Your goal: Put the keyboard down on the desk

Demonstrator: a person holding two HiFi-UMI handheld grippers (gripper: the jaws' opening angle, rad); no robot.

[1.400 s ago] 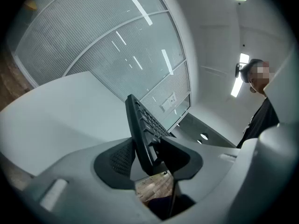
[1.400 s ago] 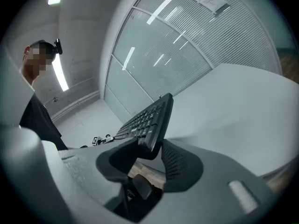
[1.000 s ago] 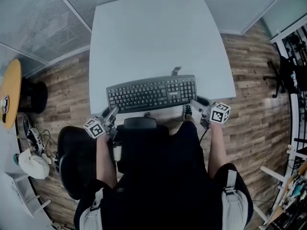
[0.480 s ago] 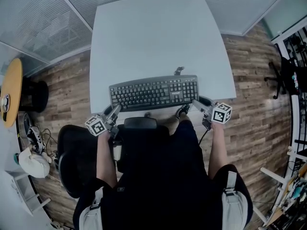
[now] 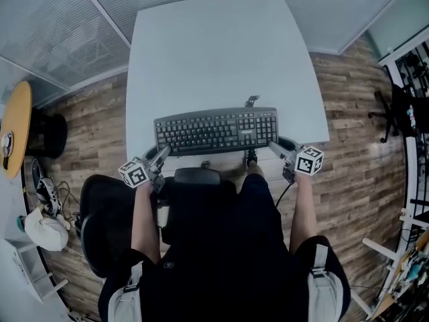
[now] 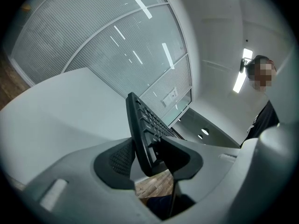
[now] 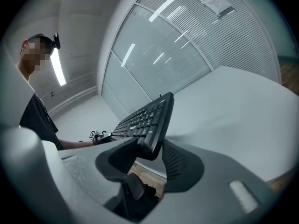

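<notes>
A black keyboard (image 5: 214, 131) lies level along the near edge of the white desk (image 5: 214, 52), and I cannot tell whether it rests on the top or hangs just above it. My left gripper (image 5: 161, 155) holds its near left corner. In the left gripper view the keyboard's (image 6: 145, 120) end sits between the dark pads (image 6: 119, 160), with the left gripper (image 6: 147, 155) shut on it. My right gripper (image 5: 273, 146) is at the near right corner. In the right gripper view the keyboard's (image 7: 145, 120) corner sits between the jaws of the right gripper (image 7: 152, 160), pressed close on both sides.
A short cable stub (image 5: 249, 100) sticks out behind the keyboard. A black office chair (image 5: 100, 227) stands at my left, a round wooden table (image 5: 13, 129) further left, and white items (image 5: 43, 230) on the floor. Glass partitions bound the far side. The desk (image 7: 233, 120) stretches beyond.
The keyboard and both grippers have shifted slightly to the right and a little further onto the desk. Both grips look the same.
</notes>
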